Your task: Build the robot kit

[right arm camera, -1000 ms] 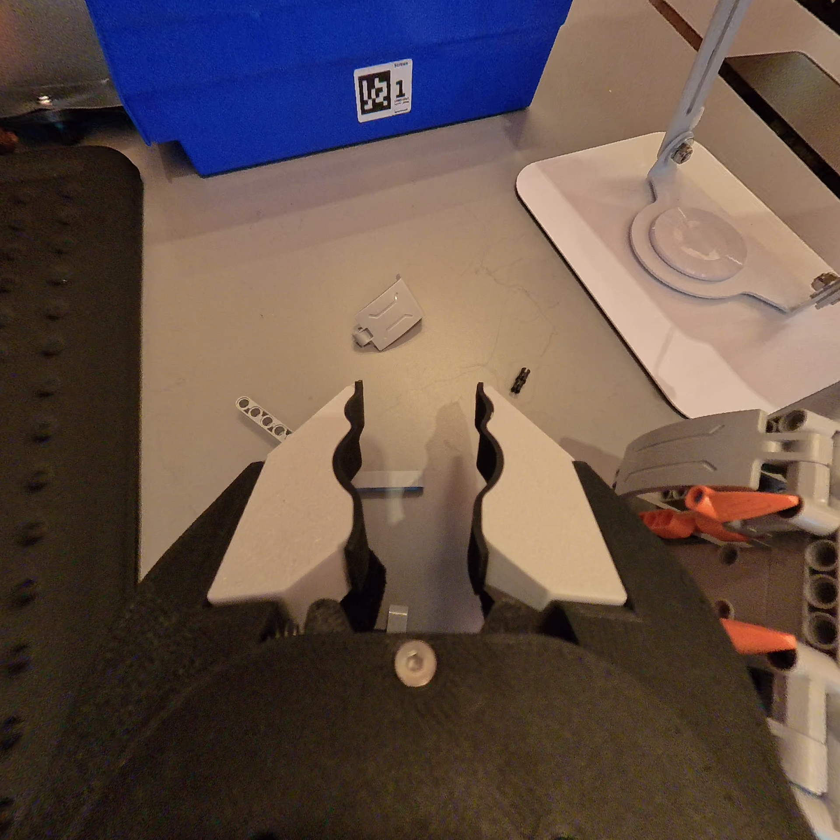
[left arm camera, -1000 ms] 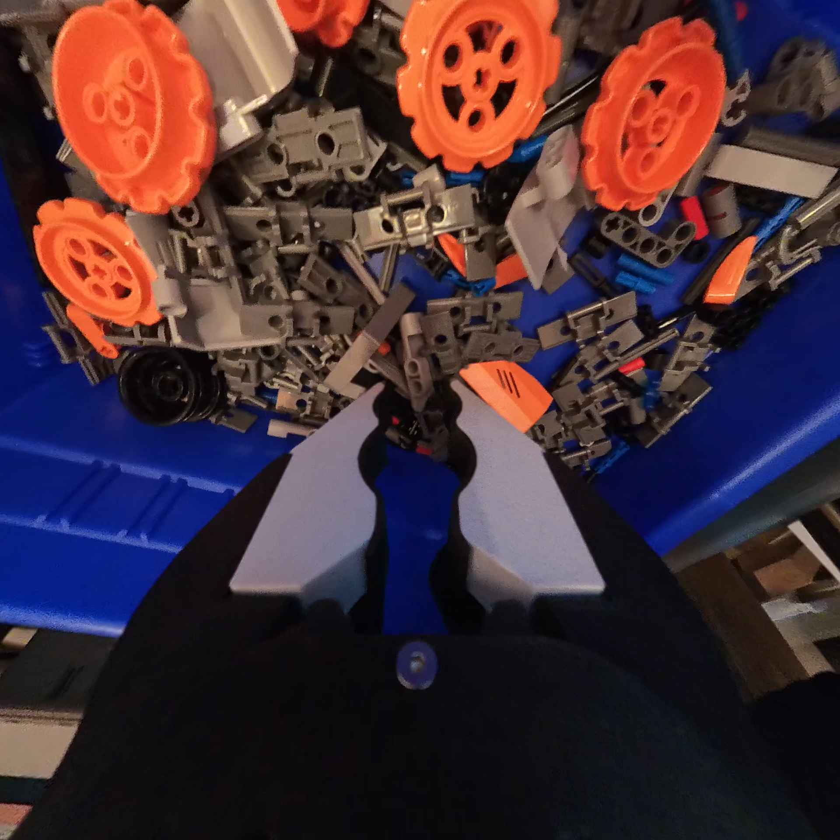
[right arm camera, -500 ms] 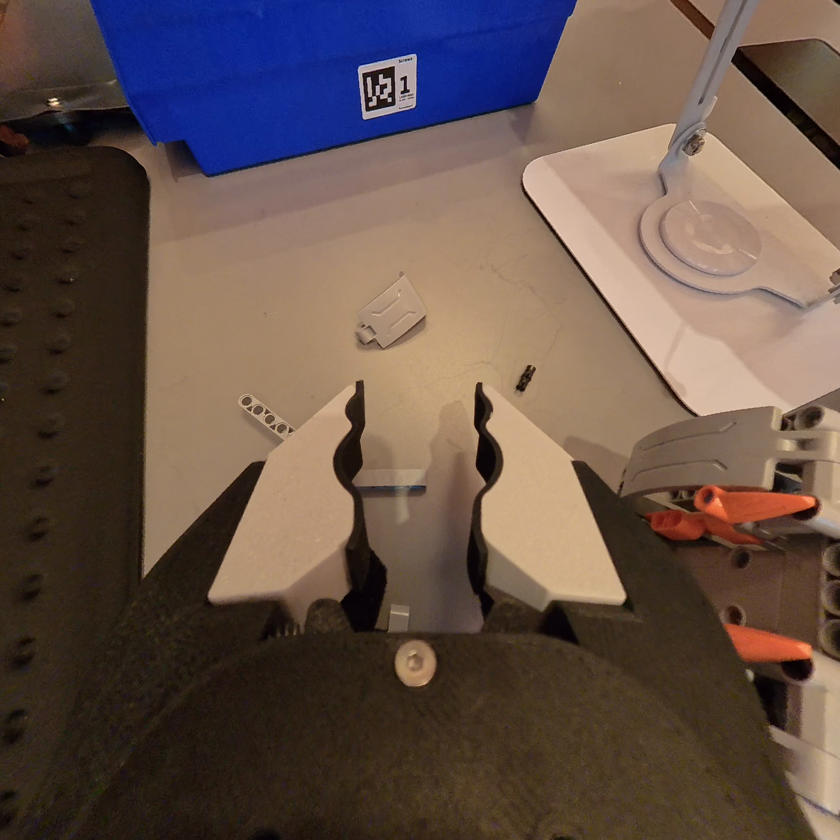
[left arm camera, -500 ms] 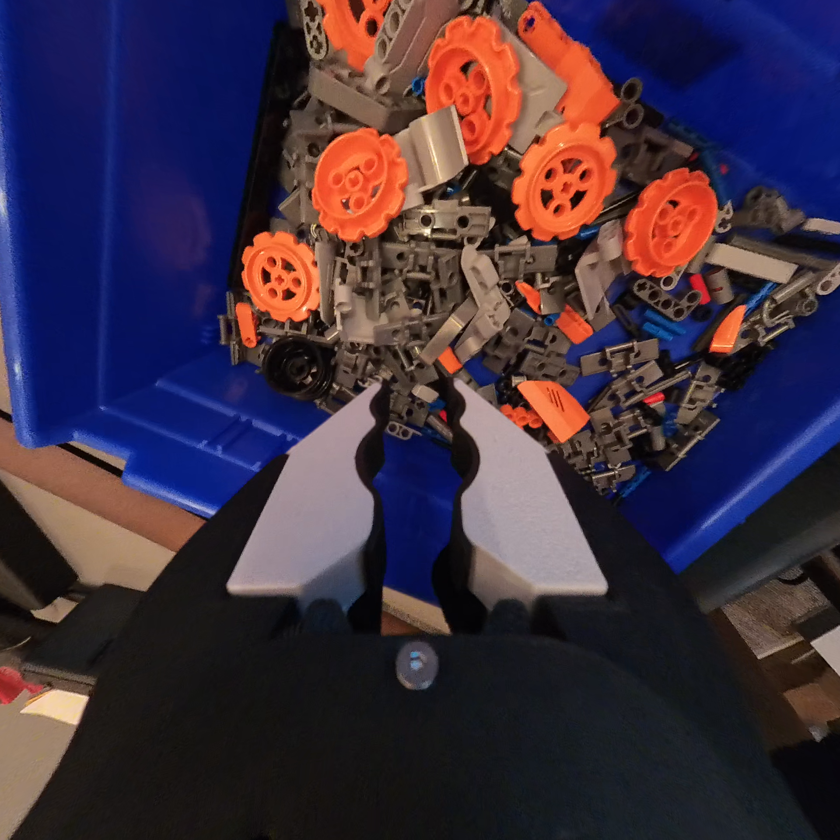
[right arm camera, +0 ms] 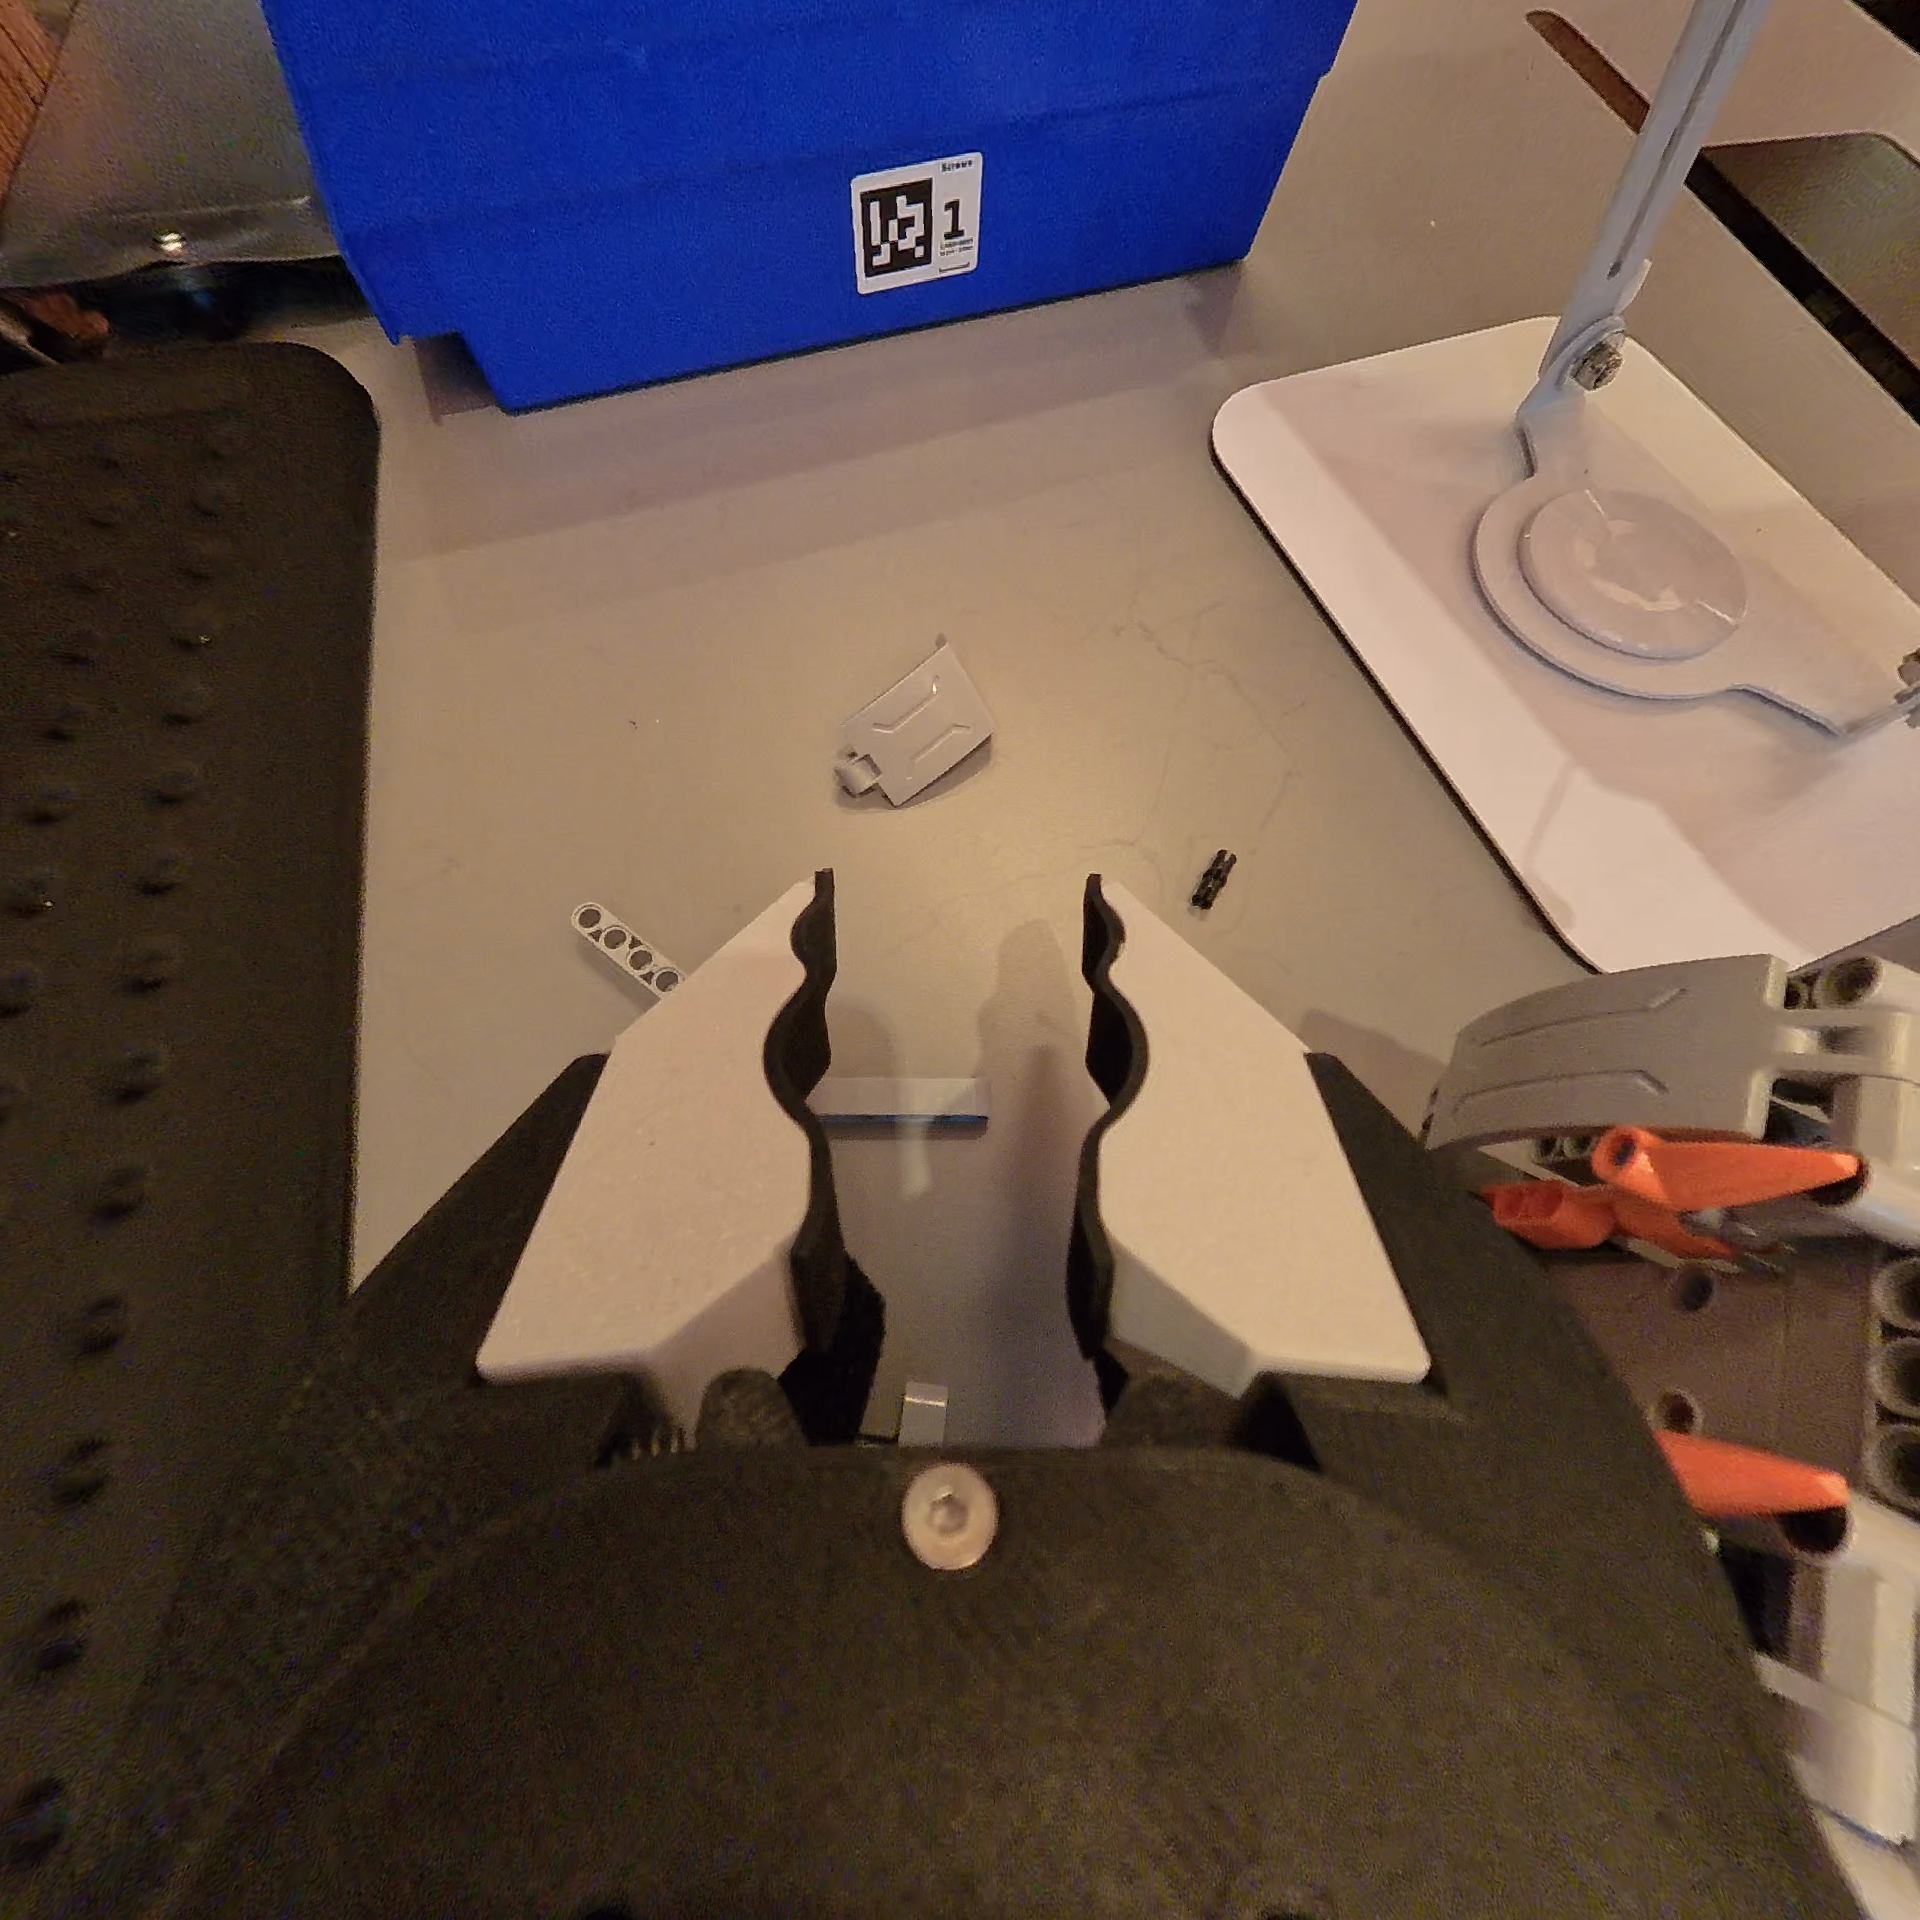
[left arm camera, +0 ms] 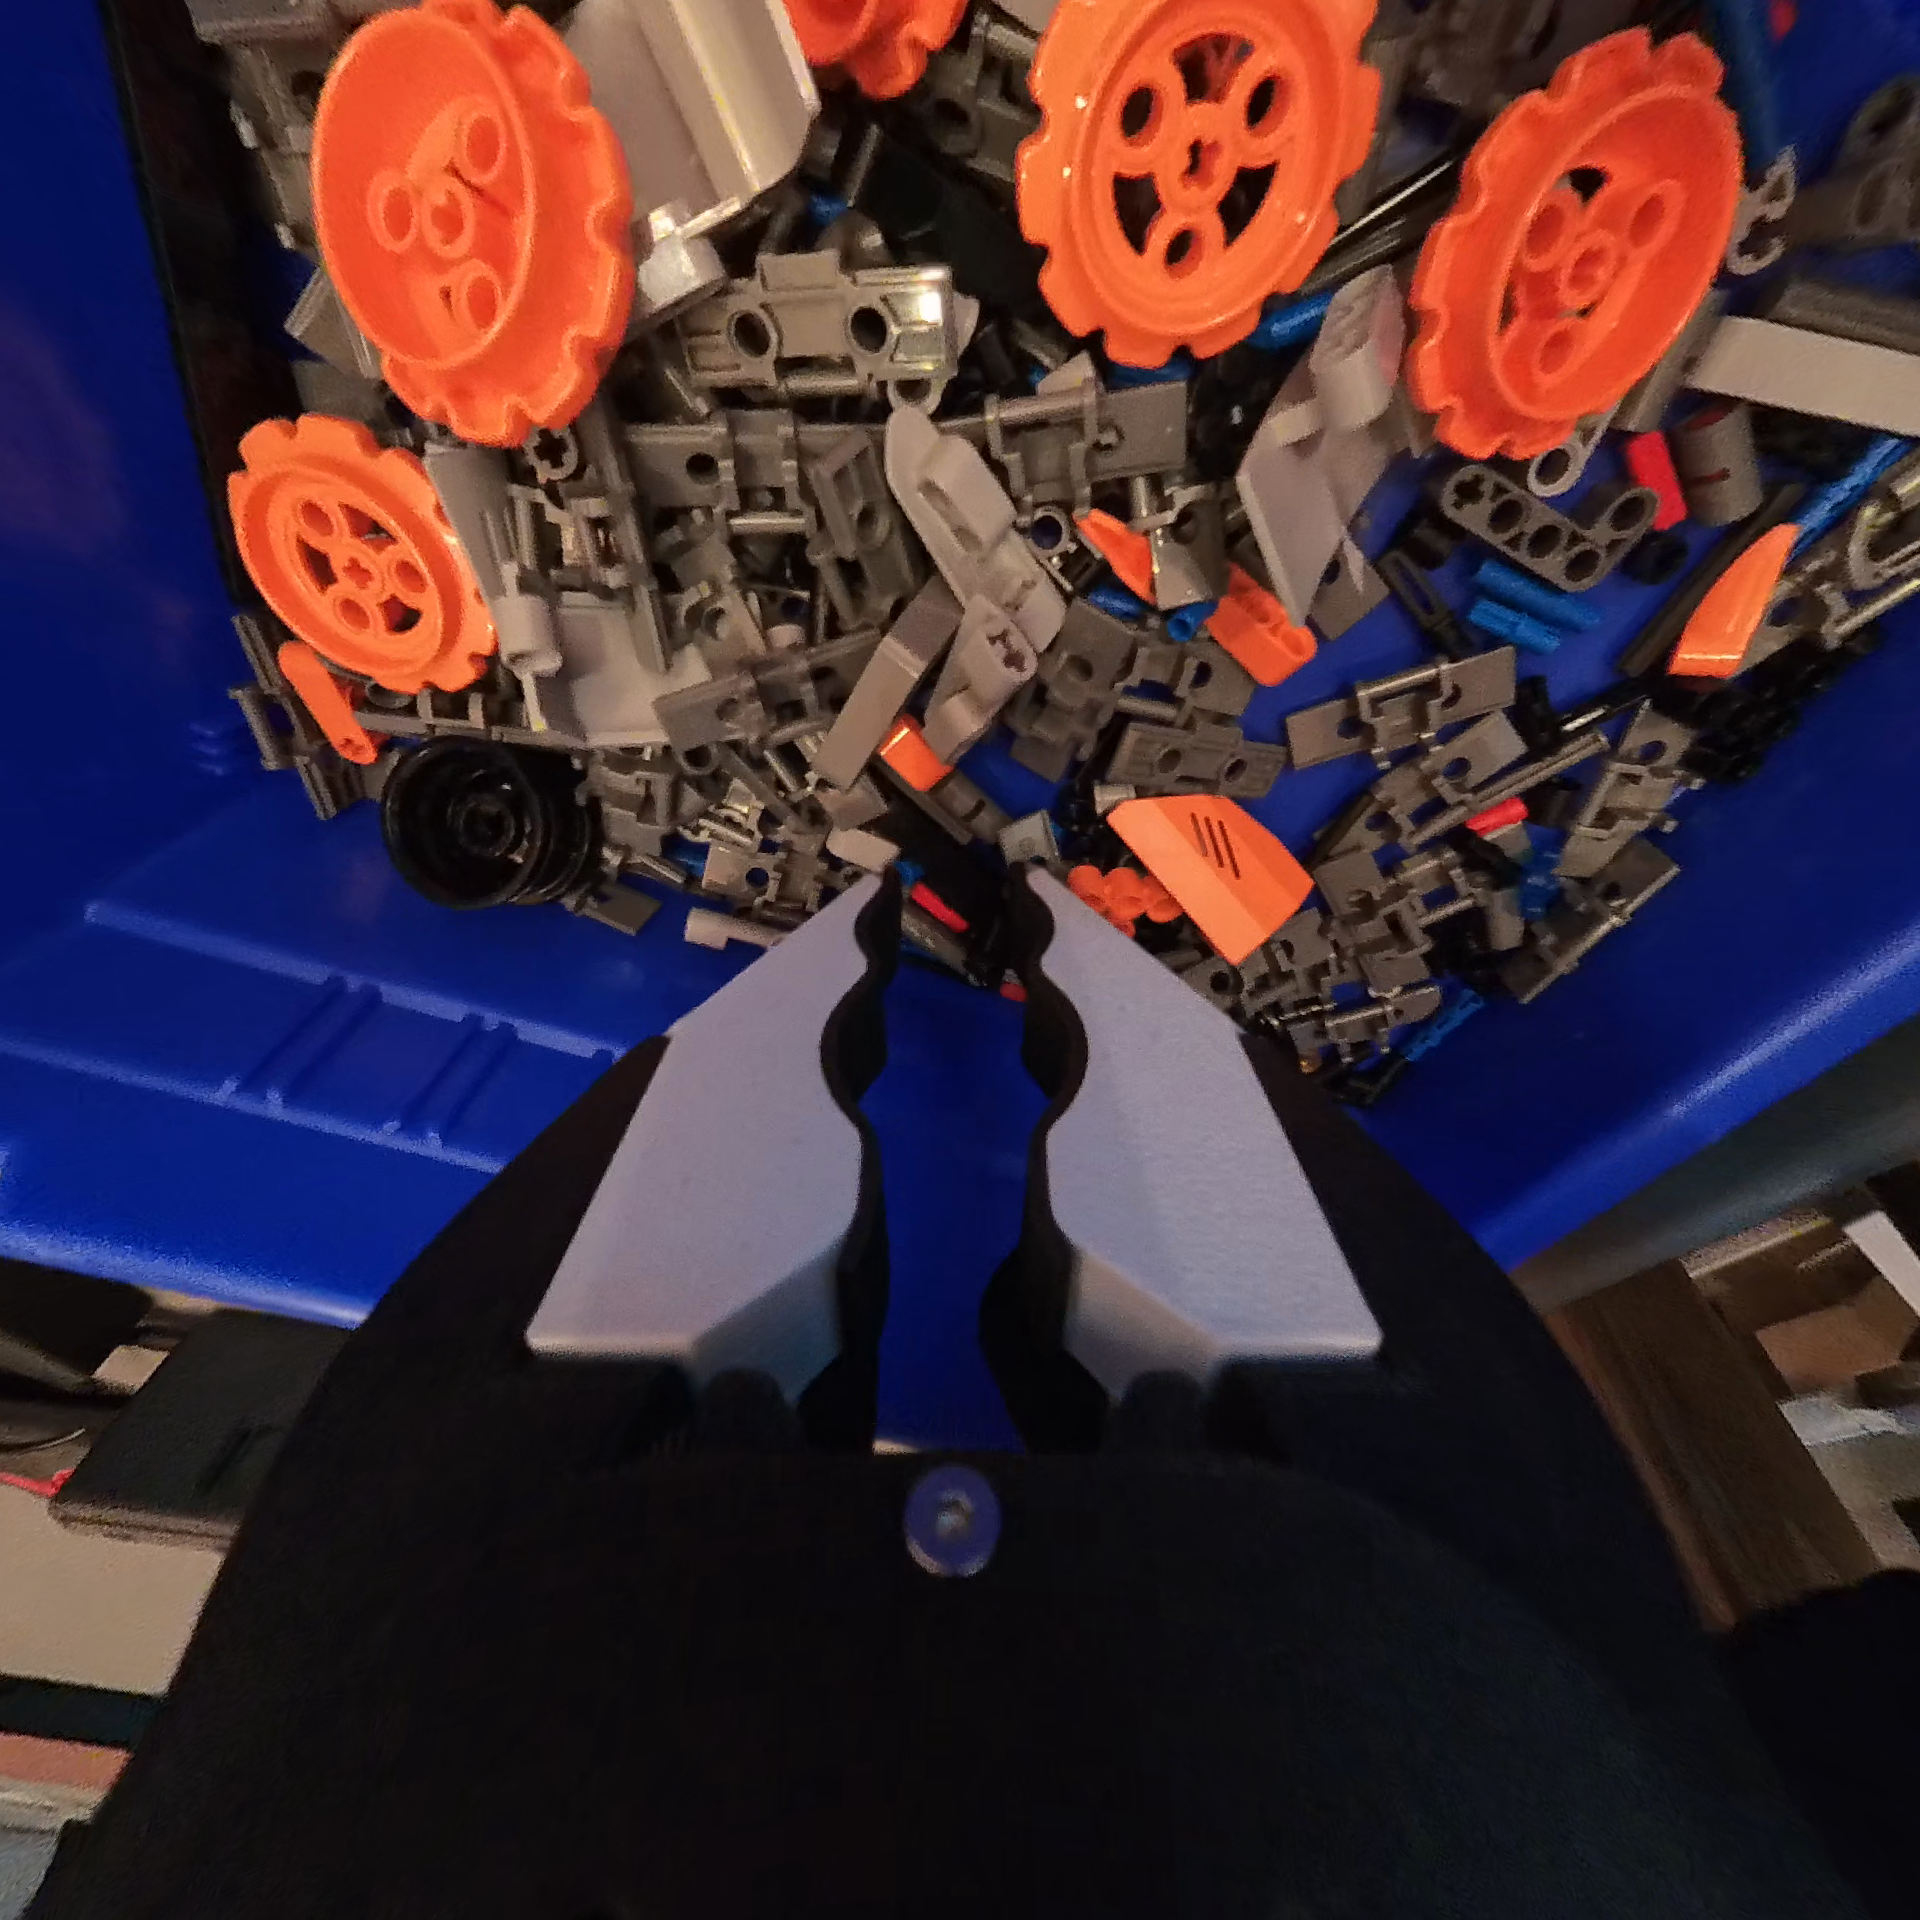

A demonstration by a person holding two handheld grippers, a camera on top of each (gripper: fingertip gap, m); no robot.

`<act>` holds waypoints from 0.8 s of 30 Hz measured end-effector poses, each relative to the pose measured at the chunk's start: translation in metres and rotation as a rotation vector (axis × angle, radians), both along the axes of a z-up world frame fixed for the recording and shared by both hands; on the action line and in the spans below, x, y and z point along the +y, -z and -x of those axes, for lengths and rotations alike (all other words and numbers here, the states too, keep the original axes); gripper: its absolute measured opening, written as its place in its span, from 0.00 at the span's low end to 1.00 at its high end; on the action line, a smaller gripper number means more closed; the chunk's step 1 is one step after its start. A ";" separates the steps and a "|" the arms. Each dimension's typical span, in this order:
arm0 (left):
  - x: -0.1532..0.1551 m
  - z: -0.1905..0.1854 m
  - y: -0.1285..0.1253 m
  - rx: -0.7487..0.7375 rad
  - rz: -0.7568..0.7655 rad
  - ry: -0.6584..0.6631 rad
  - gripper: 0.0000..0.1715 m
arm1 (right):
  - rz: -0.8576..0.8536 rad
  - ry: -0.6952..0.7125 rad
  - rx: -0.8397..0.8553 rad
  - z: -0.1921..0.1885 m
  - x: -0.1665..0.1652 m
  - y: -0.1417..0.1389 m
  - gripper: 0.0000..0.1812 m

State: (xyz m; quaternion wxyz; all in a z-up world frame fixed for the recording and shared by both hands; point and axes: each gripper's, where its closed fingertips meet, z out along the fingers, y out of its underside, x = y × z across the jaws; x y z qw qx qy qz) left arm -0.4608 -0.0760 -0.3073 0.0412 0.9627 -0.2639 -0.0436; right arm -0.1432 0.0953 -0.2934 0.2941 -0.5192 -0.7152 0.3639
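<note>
holed beam half behind right claw

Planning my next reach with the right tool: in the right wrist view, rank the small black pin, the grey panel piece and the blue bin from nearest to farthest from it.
Measured from the right tool:
1. Small black pin, on the table just right of the tips.
2. Grey panel piece, ahead, slightly left.
3. Blue bin, farthest, at the table's far edge.
</note>
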 end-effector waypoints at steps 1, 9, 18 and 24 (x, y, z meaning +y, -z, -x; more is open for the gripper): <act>0.001 0.001 0.001 0.012 0.001 0.002 0.10 | 0.000 -0.001 0.001 0.000 0.000 0.000 0.25; 0.018 -0.015 0.016 -0.014 -0.003 0.048 0.01 | 0.005 -0.006 0.003 0.000 -0.001 -0.001 0.25; 0.041 -0.023 -0.011 -0.116 -0.156 0.036 0.10 | 0.013 -0.007 0.004 -0.001 -0.002 -0.001 0.25; 0.013 0.007 -0.025 -0.059 -0.079 -0.057 0.11 | 0.027 -0.011 0.003 0.000 -0.002 -0.001 0.25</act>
